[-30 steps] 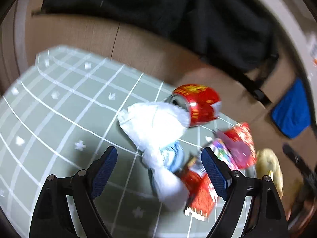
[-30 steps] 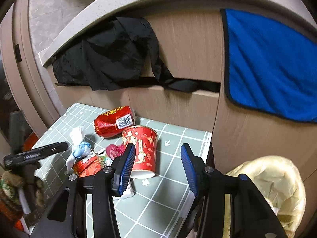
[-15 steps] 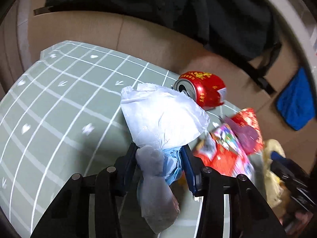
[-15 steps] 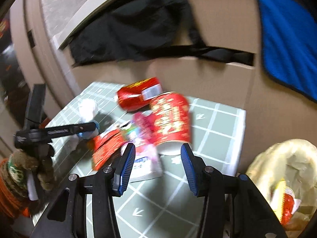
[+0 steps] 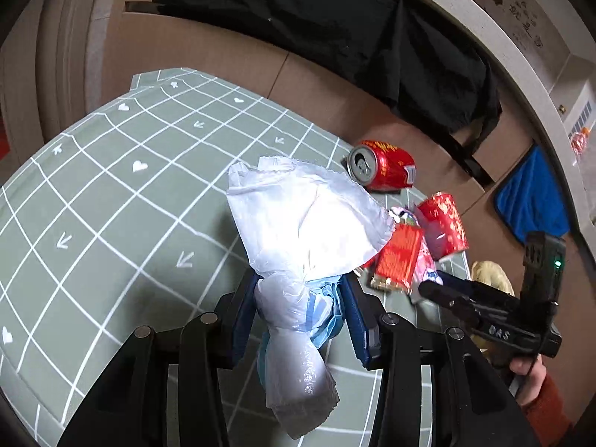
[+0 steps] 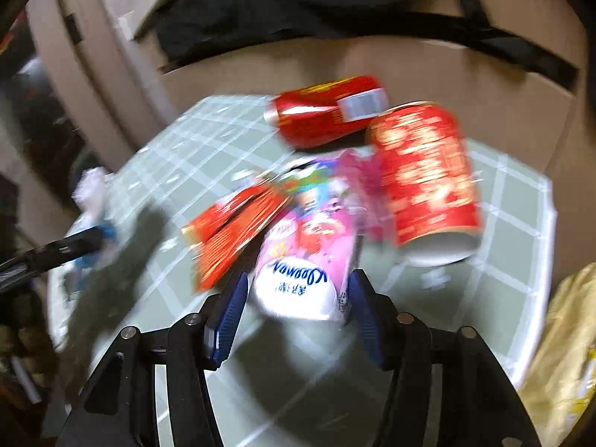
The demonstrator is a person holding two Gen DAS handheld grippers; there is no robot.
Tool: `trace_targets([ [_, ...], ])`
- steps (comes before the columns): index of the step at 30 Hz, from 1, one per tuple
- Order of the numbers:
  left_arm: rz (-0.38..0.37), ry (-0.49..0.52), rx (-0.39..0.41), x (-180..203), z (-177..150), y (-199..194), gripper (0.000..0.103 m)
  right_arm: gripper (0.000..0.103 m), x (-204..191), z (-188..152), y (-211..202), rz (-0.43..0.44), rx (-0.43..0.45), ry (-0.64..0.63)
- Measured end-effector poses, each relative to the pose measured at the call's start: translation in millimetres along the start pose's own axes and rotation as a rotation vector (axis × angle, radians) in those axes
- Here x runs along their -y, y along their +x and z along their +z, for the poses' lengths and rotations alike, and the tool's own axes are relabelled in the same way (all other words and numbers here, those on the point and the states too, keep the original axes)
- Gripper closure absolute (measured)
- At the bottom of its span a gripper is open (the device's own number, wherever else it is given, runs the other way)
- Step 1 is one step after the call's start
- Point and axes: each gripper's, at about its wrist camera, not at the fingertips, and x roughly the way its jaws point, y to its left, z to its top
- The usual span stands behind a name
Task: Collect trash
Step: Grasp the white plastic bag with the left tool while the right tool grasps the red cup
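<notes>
My left gripper (image 5: 298,298) is shut on a white and blue plastic bundle (image 5: 305,223), held above the green grid mat (image 5: 111,205). To its right lie a red can (image 5: 383,165) on its side, a red paper cup (image 5: 445,225) and a red wrapper (image 5: 398,257). My right gripper (image 6: 296,298) is low over that pile. Its jaws are opening, and the end of a pink and white snack pouch (image 6: 305,260) lies between them, with a gap at the left pad. The right wrist view is blurred; it shows the can (image 6: 327,111) and cup (image 6: 424,175) beyond the pouch.
A yellow bag (image 6: 558,354) sits off the mat's right edge. Wooden cabinet fronts stand behind the mat, with black cloth (image 5: 335,29) draped over them and a blue towel (image 5: 532,193) hanging at right. A hand (image 5: 532,376) holds the right gripper.
My left gripper closed on the white bundle and carried it away from the pile. My right gripper came down and forward over the pile, and its jaws now stand wider around the pink pouch.
</notes>
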Motion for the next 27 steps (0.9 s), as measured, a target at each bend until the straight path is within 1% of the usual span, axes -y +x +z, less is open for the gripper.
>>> trace_targets([
  [4,-0.015,0.008,-0.023,0.7,-7.6,1.7,0.057,0.049,-20.5,-18.8,-5.6,0.033,-0.012,-0.045],
  [8,-0.012,0.025,-0.019,3.4,-11.1,0.5,0.057,0.047,-19.7,-33.9,-10.9,0.031,-0.007,-0.001],
  [10,-0.003,0.035,-0.008,4.5,-11.4,-1.8,0.057,0.047,-18.3,-36.9,-12.4,0.035,0.005,0.016],
  [14,0.014,0.055,0.010,5.8,-11.3,-7.0,0.057,0.045,-22.1,-34.0,-9.7,-0.001,0.005,0.006],
  [16,0.022,0.060,0.015,5.4,-11.2,-9.2,0.057,0.034,-27.5,-31.8,-5.2,-0.013,0.000,-0.008],
  [17,0.024,0.061,0.017,5.2,-11.3,-10.4,0.057,0.032,-29.6,-30.7,-3.8,-0.011,-0.002,-0.012],
  [19,0.030,0.069,0.023,5.8,-11.8,-12.8,0.057,0.020,-34.9,-29.4,0.4,-0.014,-0.013,-0.032],
  [21,0.034,0.080,0.028,6.7,-12.3,-14.8,0.057,0.016,-43.2,-27.9,5.5,-0.034,-0.040,-0.076],
  [23,0.031,0.083,0.029,7.1,-12.9,-16.7,0.057,0.021,-49.4,-27.6,8.5,-0.071,-0.062,-0.108],
  [24,0.030,0.084,0.030,6.5,-13.0,-18.2,0.057,0.036,-52.0,-26.3,7.3,-0.097,-0.067,-0.122],
  [25,0.031,0.084,0.031,6.2,-12.9,-18.9,0.057,0.051,-53.4,-25.1,4.1,-0.104,-0.062,-0.133],
  [26,0.033,0.082,0.033,5.1,-12.7,-20.0,0.057,0.050,-54.9,-22.3,-0.7,-0.093,-0.048,-0.146],
  [27,0.035,0.081,0.035,4.5,-12.5,-20.6,0.057,0.050,-55.0,-20.0,-9.4,-0.088,-0.014,-0.147],
])
